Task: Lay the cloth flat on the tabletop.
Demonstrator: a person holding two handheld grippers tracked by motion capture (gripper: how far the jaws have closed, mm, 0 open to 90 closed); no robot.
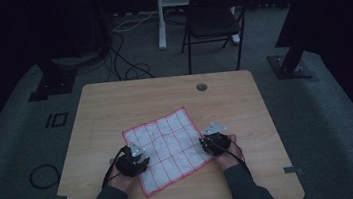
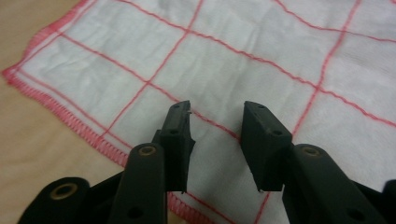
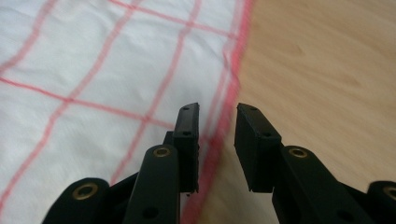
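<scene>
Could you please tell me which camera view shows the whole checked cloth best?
The high view: the cloth lies entire and flat on the table. The gripper views show close-up parts, each with a red-stitched edge.

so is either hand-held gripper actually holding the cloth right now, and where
Nothing is held. The left hand-held gripper hangs open above the cloth near its edge; the right hand-held gripper is open astride the red hem.
</scene>
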